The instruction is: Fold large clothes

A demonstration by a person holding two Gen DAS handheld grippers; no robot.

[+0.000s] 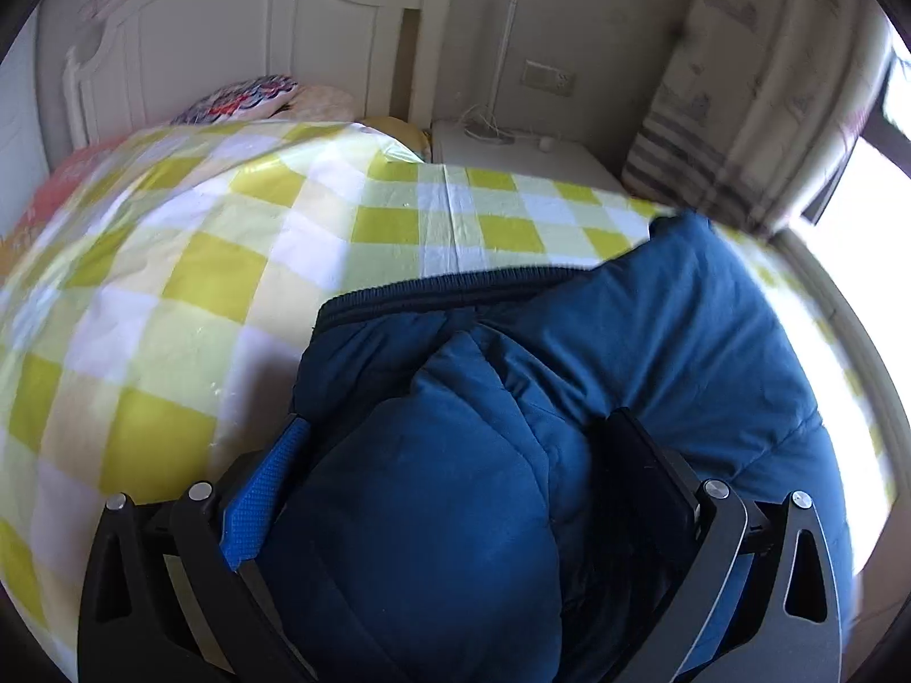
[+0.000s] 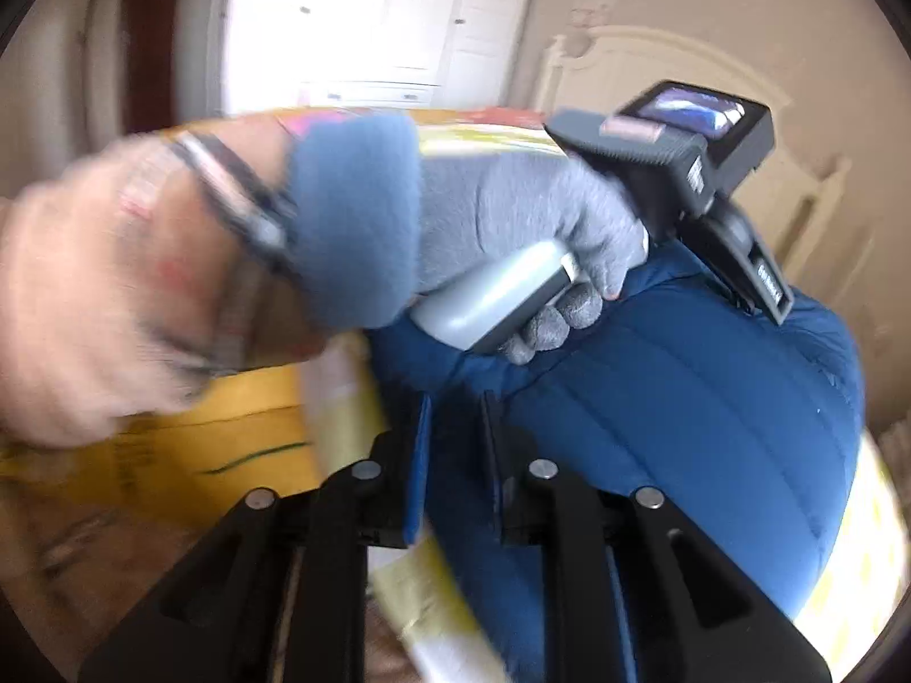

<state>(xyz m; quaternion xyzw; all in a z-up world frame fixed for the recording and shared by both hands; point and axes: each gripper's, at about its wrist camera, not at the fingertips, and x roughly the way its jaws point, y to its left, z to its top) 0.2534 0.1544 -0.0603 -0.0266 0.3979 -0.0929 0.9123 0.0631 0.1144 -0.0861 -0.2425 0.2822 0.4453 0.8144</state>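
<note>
A dark blue puffy jacket lies bunched on the yellow and white checked bed cover. My left gripper stands open wide, and a bulge of the jacket sits between its fingers without being pinched. In the right wrist view the jacket fills the right half. My right gripper has its fingers close together on a fold at the jacket's edge. A grey-gloved hand holds the left gripper's handle just above the jacket, with its camera housing on top.
A white headboard and a patterned pillow lie at the far end of the bed. A white nightstand with a thin lamp stands beside it, then a curtain. A white wardrobe shows behind a blurred sleeve.
</note>
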